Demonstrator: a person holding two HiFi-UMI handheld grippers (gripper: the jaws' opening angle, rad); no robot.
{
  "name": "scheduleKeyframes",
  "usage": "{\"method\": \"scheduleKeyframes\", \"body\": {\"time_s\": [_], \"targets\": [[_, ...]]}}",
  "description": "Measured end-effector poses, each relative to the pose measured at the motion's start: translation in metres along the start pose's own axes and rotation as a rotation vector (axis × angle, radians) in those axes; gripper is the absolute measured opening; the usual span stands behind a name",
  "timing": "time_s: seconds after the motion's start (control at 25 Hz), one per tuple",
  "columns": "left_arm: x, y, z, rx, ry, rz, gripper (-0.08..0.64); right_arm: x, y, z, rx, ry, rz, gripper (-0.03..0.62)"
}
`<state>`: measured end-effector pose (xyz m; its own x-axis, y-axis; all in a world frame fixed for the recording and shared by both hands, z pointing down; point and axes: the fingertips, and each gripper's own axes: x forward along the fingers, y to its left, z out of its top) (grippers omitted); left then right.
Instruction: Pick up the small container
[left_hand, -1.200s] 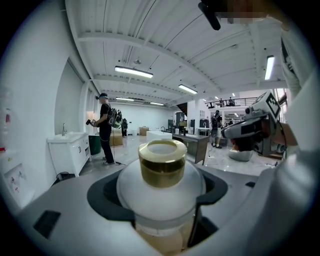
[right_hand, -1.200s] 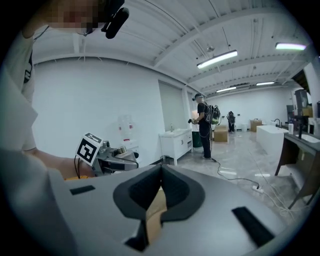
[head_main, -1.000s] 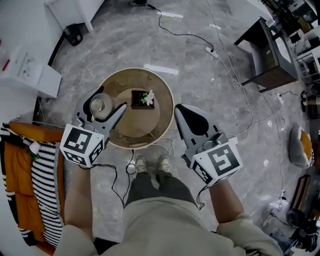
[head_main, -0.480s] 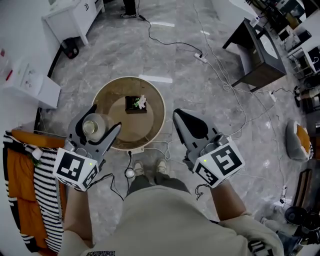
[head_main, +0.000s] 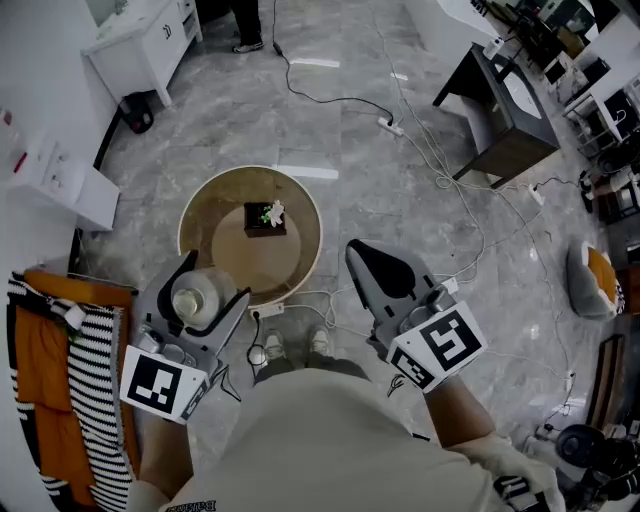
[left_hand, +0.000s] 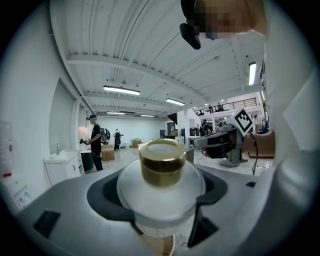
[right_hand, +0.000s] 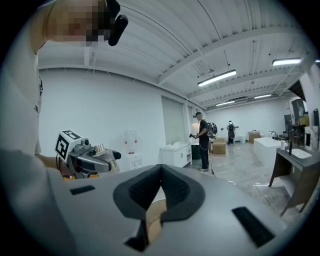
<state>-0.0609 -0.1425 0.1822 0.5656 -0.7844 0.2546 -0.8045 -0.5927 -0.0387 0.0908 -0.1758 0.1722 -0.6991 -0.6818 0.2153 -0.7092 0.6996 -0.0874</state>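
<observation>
The small container (head_main: 191, 303) is a frosted white jar with a gold-rimmed top (left_hand: 161, 162). My left gripper (head_main: 196, 300) is shut on it and holds it off the round table, over the table's near-left rim. In the left gripper view the jar fills the space between the two dark pads. My right gripper (head_main: 379, 262) hovers to the right of the table, jaws shut together with nothing between them (right_hand: 161, 182).
A round wooden table (head_main: 300, 208) stands on the marble floor and carries a small dark planter with a flower (head_main: 265, 218). Cables trail across the floor (head_main: 440, 160). A striped and orange seat (head_main: 60, 370) is at my left. A dark side table (head_main: 500, 120) stands far right.
The left gripper has drawn back toward me with the jar, away from the table top. The right gripper has held its place.
</observation>
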Motion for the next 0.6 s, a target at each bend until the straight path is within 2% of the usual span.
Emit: {"method": "scheduleKeyframes", "body": {"time_s": [0.28, 0.6], "targets": [[-0.008, -0.025, -0.026, -0.020, 0.053, -0.039, 0.339, -0.007, 0.029, -0.021, 0.017, 0.055, 0.046, -0.005], [-0.014, -0.029, -0.042, -0.024, 0.083, -0.031, 0.339, -0.011, 0.037, -0.036, 0.006, 0.081, 0.023, -0.004]]}}
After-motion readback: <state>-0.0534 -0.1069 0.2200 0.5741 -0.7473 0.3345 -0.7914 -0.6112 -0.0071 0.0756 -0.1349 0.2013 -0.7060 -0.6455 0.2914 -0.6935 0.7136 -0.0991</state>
